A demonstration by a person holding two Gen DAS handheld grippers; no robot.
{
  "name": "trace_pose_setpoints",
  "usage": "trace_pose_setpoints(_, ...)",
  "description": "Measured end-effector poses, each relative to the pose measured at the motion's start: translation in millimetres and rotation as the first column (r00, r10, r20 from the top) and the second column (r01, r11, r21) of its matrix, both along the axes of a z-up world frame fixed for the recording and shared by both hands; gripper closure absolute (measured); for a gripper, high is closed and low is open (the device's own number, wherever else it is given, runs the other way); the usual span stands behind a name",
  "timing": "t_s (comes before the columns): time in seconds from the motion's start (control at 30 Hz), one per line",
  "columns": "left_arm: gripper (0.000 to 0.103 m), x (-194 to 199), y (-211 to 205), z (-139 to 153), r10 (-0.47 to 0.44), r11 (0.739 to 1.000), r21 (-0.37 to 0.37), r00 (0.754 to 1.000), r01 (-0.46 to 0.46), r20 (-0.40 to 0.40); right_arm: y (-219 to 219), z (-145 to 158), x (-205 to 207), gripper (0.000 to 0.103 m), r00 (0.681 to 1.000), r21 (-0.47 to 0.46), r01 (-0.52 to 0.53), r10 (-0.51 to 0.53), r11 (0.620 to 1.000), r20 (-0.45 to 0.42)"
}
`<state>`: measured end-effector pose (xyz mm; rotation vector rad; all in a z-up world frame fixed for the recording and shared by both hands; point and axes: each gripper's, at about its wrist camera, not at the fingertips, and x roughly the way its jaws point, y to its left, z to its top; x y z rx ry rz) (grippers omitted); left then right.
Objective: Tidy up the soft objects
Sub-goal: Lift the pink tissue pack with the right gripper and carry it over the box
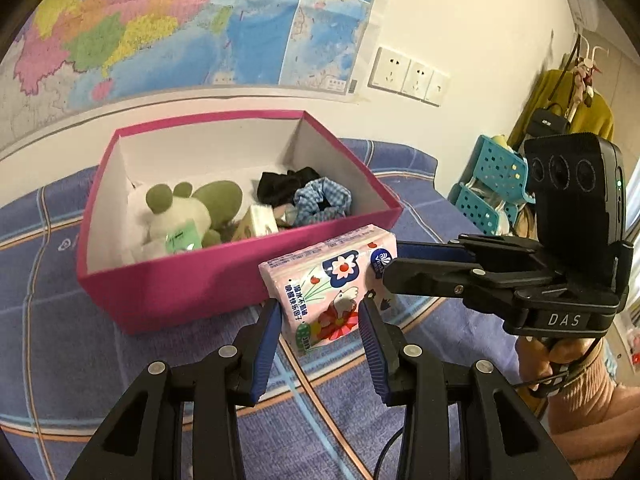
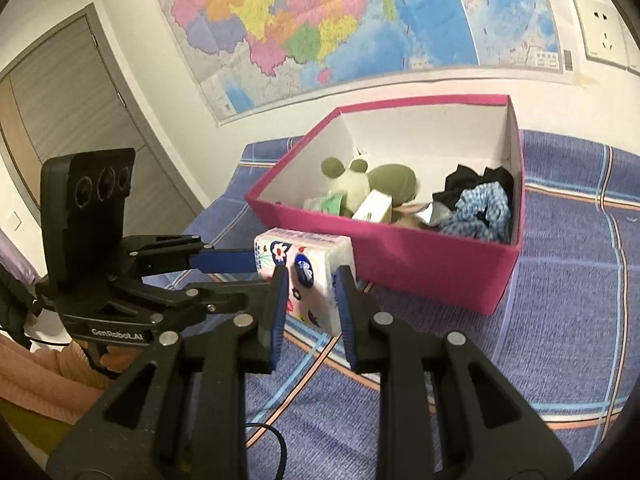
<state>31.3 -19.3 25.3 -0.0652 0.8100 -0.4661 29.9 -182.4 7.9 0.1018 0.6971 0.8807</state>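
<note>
A pink tissue pack [image 1: 332, 284] with a flower print is held just in front of the pink box [image 1: 192, 292]. My left gripper [image 1: 320, 312] is shut on its lower end. My right gripper [image 2: 312, 284] is shut on its end too, and its fingers [image 1: 424, 276] reach the pack from the right in the left wrist view. The pack [image 2: 304, 272] shows between my right pads. The pink box [image 2: 420, 264] holds a green and white plush toy [image 1: 172, 212], a black cloth [image 1: 284, 186], a blue checked scrunchie [image 1: 324, 200] and a small tissue pack [image 1: 256, 224].
The box stands on a blue checked bedspread [image 1: 60, 360]. A wall map [image 1: 180, 20] and sockets [image 1: 408, 76] are behind. A teal perforated rack [image 1: 492, 184] and hanging clothes [image 1: 560, 108] are at the right. A door [image 2: 60, 92] is at the left.
</note>
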Motion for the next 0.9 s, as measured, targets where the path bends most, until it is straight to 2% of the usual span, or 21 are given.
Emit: trace_pose_setpoints(0.9, 0.064, 9.8, 2.3, 16.1, 0.020, 1.000, -0.001, 0.998, -0.020, 0.052, -2.2, 14.9, 11.9, 0.076, 0.999, 0.013, 0.022, -0.023, 1.000, 0.031)
